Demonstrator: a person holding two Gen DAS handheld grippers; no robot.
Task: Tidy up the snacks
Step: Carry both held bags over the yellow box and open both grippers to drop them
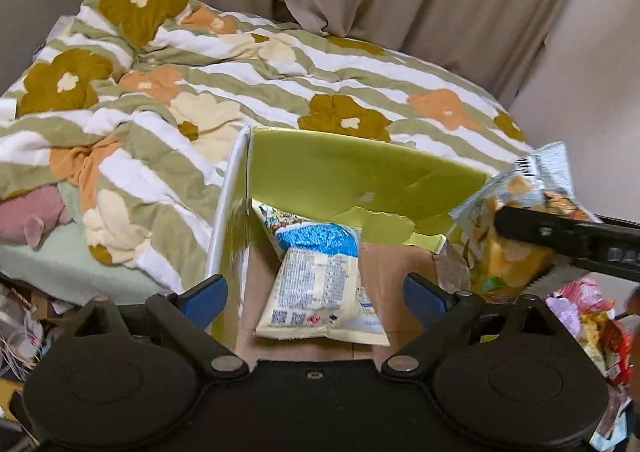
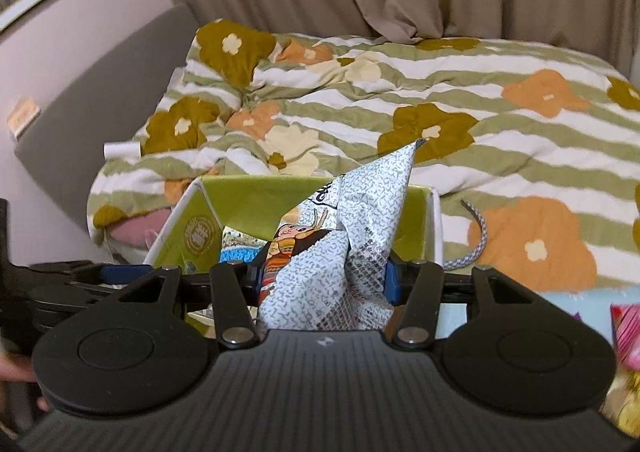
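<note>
Mid-transfer, I judge: the right gripper [image 2: 324,280], jaws clamped on a chip bag [image 2: 340,252], hangs over the green box [image 1: 360,172] at its 3 o'clock rim. Next: lower, release beside the blue packet [image 1: 320,272]. Left gripper [image 1: 316,292] hovers, jaws apart, apparently empty.

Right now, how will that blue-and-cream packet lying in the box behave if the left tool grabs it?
The blue-and-cream packet looks like thin film, so probably floppy and light. Its glossy surface may slip. It lies flat on the box floor, so pinching an edge seems safer.

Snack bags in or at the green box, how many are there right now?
2. A blue-and-cream bag lies flat on the floor of the green box. A silver bag is pinched in the right gripper above the box. More snacks may be hidden.
</note>
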